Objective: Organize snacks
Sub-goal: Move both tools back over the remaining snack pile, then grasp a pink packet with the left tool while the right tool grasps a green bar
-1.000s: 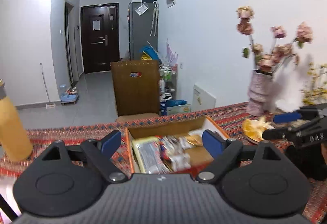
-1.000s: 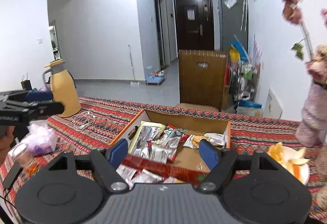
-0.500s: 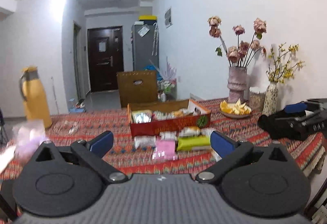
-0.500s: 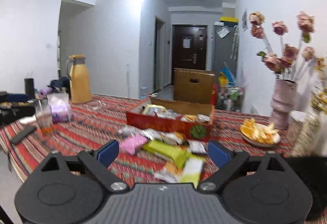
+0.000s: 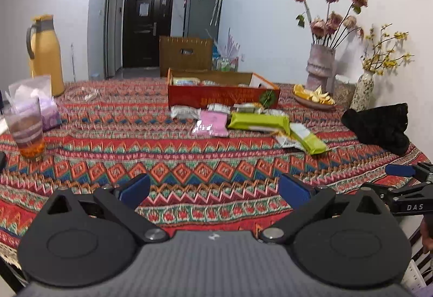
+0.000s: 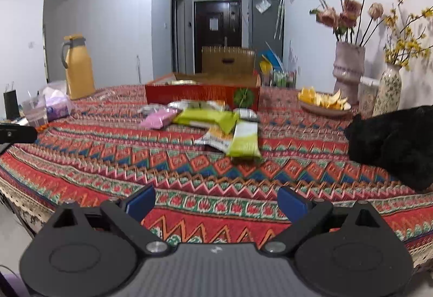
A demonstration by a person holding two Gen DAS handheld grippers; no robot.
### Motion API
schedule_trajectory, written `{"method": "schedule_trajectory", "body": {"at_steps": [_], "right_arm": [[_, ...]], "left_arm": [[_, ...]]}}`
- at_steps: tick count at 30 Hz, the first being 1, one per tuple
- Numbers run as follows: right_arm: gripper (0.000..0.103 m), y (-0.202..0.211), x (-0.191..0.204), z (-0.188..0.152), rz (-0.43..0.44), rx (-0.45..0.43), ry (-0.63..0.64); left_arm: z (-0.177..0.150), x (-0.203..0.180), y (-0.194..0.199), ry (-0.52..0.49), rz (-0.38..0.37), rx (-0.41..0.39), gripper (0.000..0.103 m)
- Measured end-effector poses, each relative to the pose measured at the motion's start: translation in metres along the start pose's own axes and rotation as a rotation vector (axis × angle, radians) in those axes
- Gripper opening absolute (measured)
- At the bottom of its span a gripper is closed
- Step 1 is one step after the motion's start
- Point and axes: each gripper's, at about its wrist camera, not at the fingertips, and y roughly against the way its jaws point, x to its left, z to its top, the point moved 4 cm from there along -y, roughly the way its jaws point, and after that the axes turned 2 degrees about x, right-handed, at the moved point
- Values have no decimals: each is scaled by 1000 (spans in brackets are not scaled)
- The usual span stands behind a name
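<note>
Both grippers low at the near edge of the worktop (image 5: pixel 189 150), aimed across the patterned cloth toward the snacks, well apart from them. Left gripper (image 5: pixel 213 187) released, jaws spread wide, nothing between them but cloth. Right gripper (image 6: pixel 216 201) likewise released and empty; no packet within reach of either.

Red cardboard box (image 5: pixel 222 98) standing open toward the far side of the worktop, a few packets already inside, so probably the place meant for the rest. Loose snacks scattered just in front of it: a long green packet (image 5: pixel 257 122), a pink packet (image 5: pixel 212 125) touching its left end, a smaller green and white packet (image 6: pixel 243 141) nearest the grippers, with silver wrappers between. Likely left spread out so each can be picked singly.

Off to the sides, out of the way: a yellow jug (image 5: pixel 44 53), a plastic cup (image 5: pixel 27 129), a plate of orange peel (image 5: pixel 314 99), two vases, a black bundle (image 6: pixel 392 145).

Sorting judged barely under way; wide jaws suit a flat packet taken by its edges.
</note>
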Motion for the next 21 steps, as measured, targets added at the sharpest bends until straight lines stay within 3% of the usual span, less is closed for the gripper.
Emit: {"method": "schedule_trajectory", "body": {"at_steps": [8,16,21], "right_arm": [[95,-39,3,14,15,45,12],[93,-107,-1,78,57,27,154],[83,-177,-2,117,100,52,246]], "left_arm": [[8,10,-54,32,-11,86,103],[78,12,-148,-29,-40,112,103],[106,14,-219,-51,-54,150,102]]}}
